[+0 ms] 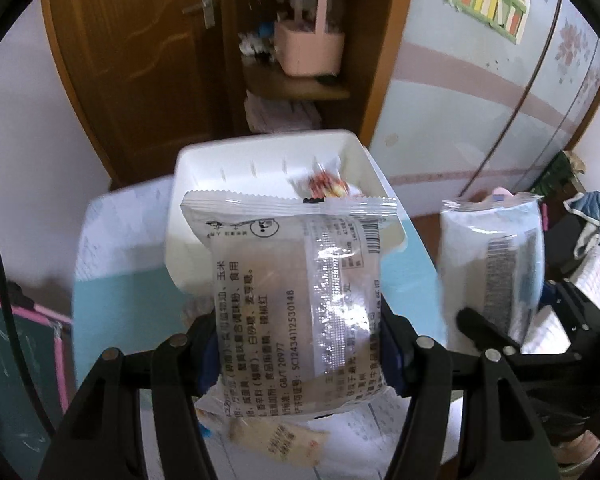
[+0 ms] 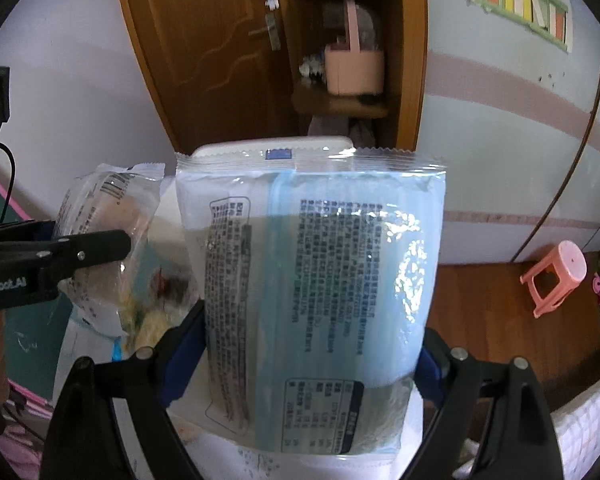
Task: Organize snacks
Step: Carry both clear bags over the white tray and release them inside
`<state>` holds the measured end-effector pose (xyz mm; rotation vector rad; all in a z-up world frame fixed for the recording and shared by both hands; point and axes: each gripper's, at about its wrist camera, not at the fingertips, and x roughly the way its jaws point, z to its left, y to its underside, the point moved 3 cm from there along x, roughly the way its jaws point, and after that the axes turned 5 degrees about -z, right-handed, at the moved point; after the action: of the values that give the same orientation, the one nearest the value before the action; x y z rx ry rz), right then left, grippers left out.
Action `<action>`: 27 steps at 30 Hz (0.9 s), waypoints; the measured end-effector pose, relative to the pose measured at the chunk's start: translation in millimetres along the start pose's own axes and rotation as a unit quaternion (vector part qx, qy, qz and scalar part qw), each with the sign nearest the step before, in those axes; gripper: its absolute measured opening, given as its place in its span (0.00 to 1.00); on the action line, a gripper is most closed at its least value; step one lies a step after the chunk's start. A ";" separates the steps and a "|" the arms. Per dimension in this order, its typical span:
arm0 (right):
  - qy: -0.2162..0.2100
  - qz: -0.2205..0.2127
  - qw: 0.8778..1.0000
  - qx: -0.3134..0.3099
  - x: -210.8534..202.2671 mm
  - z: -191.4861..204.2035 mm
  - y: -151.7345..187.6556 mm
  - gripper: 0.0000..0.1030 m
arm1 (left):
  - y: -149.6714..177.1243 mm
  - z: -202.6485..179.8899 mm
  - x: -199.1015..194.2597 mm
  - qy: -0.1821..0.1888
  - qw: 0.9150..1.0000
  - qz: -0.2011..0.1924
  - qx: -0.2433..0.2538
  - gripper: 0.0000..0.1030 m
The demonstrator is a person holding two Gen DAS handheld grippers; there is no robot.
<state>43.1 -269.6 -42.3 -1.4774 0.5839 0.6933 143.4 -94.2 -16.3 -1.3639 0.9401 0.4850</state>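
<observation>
Left gripper (image 1: 300, 344) pinches the clear snack packet (image 1: 296, 280), right gripper (image 2: 300, 356) clamps the blue snack pouch (image 2: 320, 280); I'd lower both squarely over the white bin (image 1: 268, 152) before letting go.

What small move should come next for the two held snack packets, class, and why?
Probably carry the left gripper forward and lower its clear printed snack packet into the white plastic bin. The jaws are clamped on the packet, which is held in front of the bin, and the bin already holds a wrapped snack. The right gripper holds its pale blue packet alongside, so it could follow.
</observation>
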 end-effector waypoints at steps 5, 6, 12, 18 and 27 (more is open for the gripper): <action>0.010 -0.028 1.000 0.003 -1.5 -8.9 -44.2 0.86 | -39.7 10.0 -7.7 -0.015 0.999 -0.038 0.008 0.60; 0.011 -0.034 0.999 0.005 -1.6 -10.4 -54.5 0.86 | -46.3 12.2 -7.3 -0.019 0.999 -0.043 0.010 0.60; 0.021 -0.058 0.998 0.003 9.2 -6.3 -107.9 0.86 | -80.8 29.2 11.3 -0.031 0.998 -0.047 0.002 0.61; 0.017 -0.051 0.999 0.003 35.1 2.3 -141.0 0.87 | -101.4 43.3 35.5 -0.038 0.998 -0.046 -0.005 0.61; 0.027 -0.009 1.000 -0.001 89.1 14.5 -147.0 0.87 | -110.0 61.1 75.9 -0.054 0.998 -0.030 -0.012 0.62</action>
<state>210.0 -245.3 -6.3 -1.5059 0.6103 0.6409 288.8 -73.0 -14.0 -1.3708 0.8052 0.5207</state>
